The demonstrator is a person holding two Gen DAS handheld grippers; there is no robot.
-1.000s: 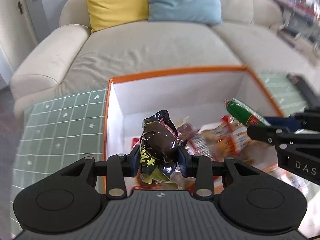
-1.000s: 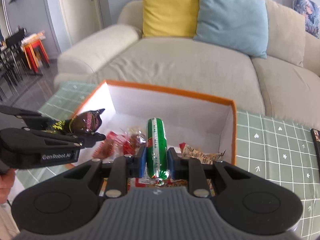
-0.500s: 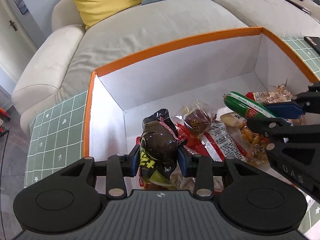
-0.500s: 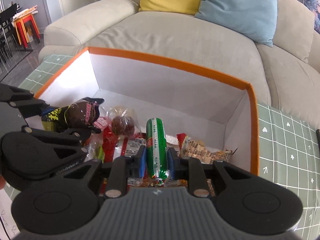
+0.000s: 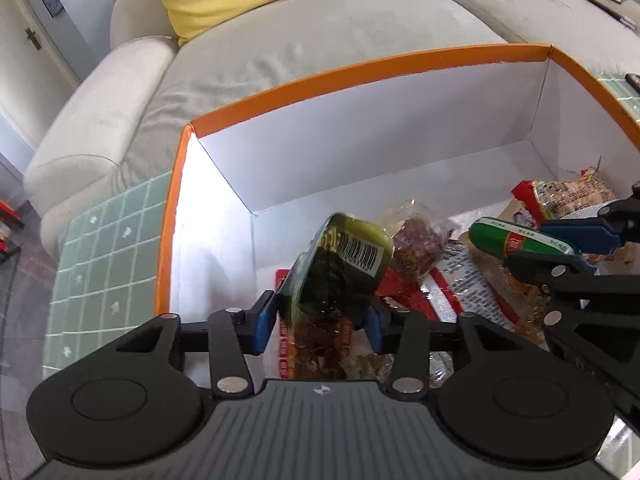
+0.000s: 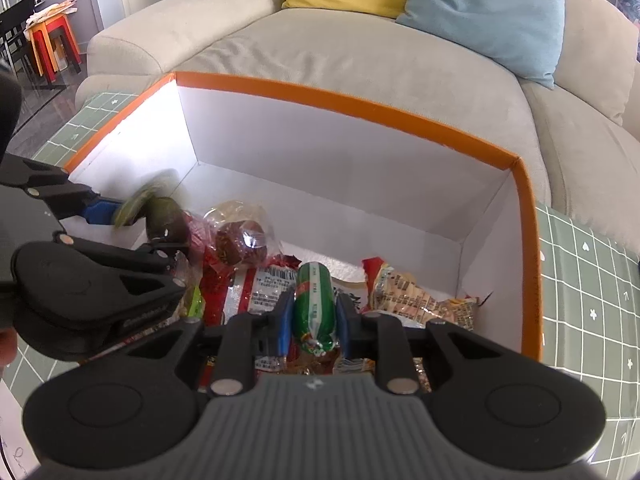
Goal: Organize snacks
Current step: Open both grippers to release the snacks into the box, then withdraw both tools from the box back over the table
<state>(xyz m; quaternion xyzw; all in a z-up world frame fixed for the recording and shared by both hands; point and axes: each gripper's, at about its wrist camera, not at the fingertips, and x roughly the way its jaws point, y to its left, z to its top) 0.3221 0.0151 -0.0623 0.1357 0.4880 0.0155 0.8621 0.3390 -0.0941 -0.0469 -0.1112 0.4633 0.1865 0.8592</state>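
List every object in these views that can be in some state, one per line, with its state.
Left gripper: jaws opening, dark brown snack packet between them.
Dark brown snack packet with barcode: tipping forward, blurred, above the box's contents.
Right gripper: shut on the sausage.
Green wrapped sausage: clamped, held over the snack pile.
Orange-rimmed white cardboard box: open-topped, partly filled with snack packets.

Glossy crinkled plastic snack wrappers (image 5: 416, 240), shiny green sausage casing (image 6: 314, 304), smooth matt white cardboard box (image 5: 360, 168) with orange rim, soft napped sofa fabric (image 5: 320, 36), matt black plastic grippers.
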